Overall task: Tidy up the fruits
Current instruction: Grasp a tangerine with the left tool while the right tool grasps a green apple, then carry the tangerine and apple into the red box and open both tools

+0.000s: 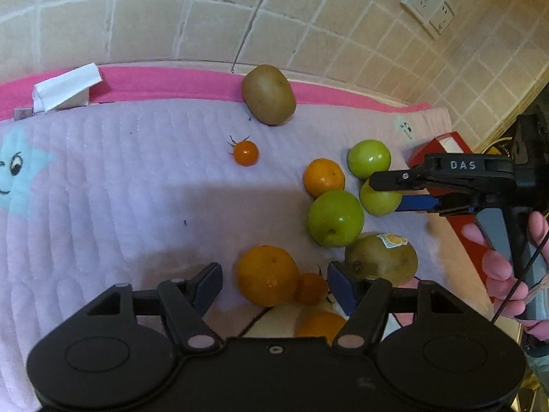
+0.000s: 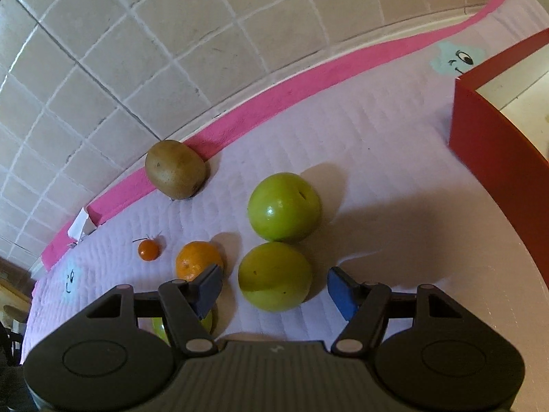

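Here the fruits lie scattered on a pale quilted mat [image 1: 120, 178] with a pink border, spread over the desk against a tiled wall [image 1: 206, 17]. A large orange [image 1: 267, 274] sits between the blue pads of the left tool [image 1: 274, 283], with a small orange tomato [image 1: 310, 288] touching its side; the jaws stand apart and the pads do not press on either fruit. Just beyond the right-hand pad lies a kiwi with a sticker [image 1: 381, 257]. The left tool points steeply down at the mat.

The right tool [image 2: 274, 290] also tilts down, a green plum [image 2: 274, 276] lying between its spread pads, untouched. In the left wrist view it reaches in from the right, held by a hand [image 1: 504, 264] whose fingers wrap its grip. A second green plum [image 2: 284, 207] rests just behind the first, a smaller orange [image 2: 198, 259] beside the left pad, a lone cherry tomato [image 2: 149, 249] farther off, and another kiwi [image 2: 175, 169] at the pink border. A red box [image 2: 497, 151] stands open at the right.
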Action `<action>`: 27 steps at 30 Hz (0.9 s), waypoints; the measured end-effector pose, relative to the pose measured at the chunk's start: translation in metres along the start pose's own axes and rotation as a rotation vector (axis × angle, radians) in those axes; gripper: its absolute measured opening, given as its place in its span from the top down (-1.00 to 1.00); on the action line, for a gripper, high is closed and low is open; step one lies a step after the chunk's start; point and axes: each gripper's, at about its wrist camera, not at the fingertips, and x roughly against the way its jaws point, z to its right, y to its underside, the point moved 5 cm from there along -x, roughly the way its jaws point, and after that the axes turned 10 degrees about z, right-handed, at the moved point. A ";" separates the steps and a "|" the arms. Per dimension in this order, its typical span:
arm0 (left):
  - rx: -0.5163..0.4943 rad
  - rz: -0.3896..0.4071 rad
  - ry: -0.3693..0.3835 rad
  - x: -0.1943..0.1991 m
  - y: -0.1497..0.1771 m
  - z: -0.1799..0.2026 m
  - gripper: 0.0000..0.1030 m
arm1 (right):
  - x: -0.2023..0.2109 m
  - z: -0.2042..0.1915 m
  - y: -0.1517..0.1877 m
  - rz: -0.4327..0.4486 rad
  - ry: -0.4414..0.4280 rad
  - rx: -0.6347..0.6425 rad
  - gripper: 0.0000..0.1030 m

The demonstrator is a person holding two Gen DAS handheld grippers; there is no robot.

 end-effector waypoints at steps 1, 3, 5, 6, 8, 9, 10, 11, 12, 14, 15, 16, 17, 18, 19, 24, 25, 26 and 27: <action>0.009 0.003 0.002 0.000 0.000 -0.002 -0.32 | -0.001 -0.001 0.000 0.001 0.000 0.000 -0.36; 0.025 0.007 0.004 0.001 0.000 -0.006 -0.12 | -0.004 -0.002 -0.001 -0.001 -0.001 0.000 -0.36; 0.032 0.009 0.001 0.001 -0.001 -0.008 0.09 | -0.006 -0.004 0.000 -0.002 0.001 0.010 -0.33; 0.042 0.009 0.014 0.002 -0.001 -0.009 0.14 | -0.007 -0.006 0.000 -0.001 0.005 0.020 -0.30; 0.042 0.019 0.015 0.004 0.000 -0.009 0.14 | -0.010 -0.010 0.001 -0.007 0.019 0.046 -0.14; 0.038 0.022 0.012 0.004 0.000 -0.008 0.14 | -0.011 -0.011 0.002 -0.005 0.040 0.068 -0.09; 0.036 0.025 0.008 0.005 0.001 -0.008 0.15 | -0.010 -0.012 0.002 -0.001 0.053 0.087 0.02; 0.034 0.028 0.003 0.005 0.000 -0.007 0.15 | -0.010 -0.014 0.002 0.002 0.057 0.107 0.03; 0.030 0.032 -0.002 0.006 0.000 -0.006 0.15 | -0.010 -0.014 0.002 0.002 0.054 0.108 0.03; 0.027 0.040 -0.010 0.008 -0.001 -0.004 0.15 | -0.008 -0.011 0.002 0.003 0.044 0.092 0.04; 0.029 0.047 -0.009 0.011 -0.002 -0.004 0.15 | -0.006 -0.009 0.002 0.001 0.042 0.081 0.04; 0.030 0.058 -0.009 0.014 -0.005 -0.004 0.15 | -0.004 -0.008 0.001 -0.002 0.042 0.072 0.04; 0.030 0.070 -0.010 0.017 -0.008 -0.003 0.15 | 0.000 -0.006 0.001 -0.002 0.039 0.063 0.04; 0.031 0.081 -0.013 0.021 -0.011 -0.002 0.16 | 0.004 -0.006 0.000 0.002 0.031 0.059 0.04; 0.029 0.090 -0.017 0.026 -0.015 0.001 0.15 | 0.010 -0.006 -0.001 0.013 0.023 0.055 0.04; -0.026 0.151 -0.062 0.050 -0.040 0.024 0.16 | 0.055 -0.002 -0.014 0.103 -0.025 0.023 0.04; -0.046 0.186 -0.093 0.057 -0.047 0.033 0.15 | 0.066 0.000 -0.017 0.122 -0.034 0.014 0.04; -0.061 0.213 -0.106 0.063 -0.053 0.040 0.15 | 0.079 0.003 -0.021 0.147 -0.041 0.003 0.04; -0.071 0.244 -0.106 0.069 -0.061 0.051 0.16 | 0.094 0.007 -0.025 0.175 -0.043 -0.007 0.04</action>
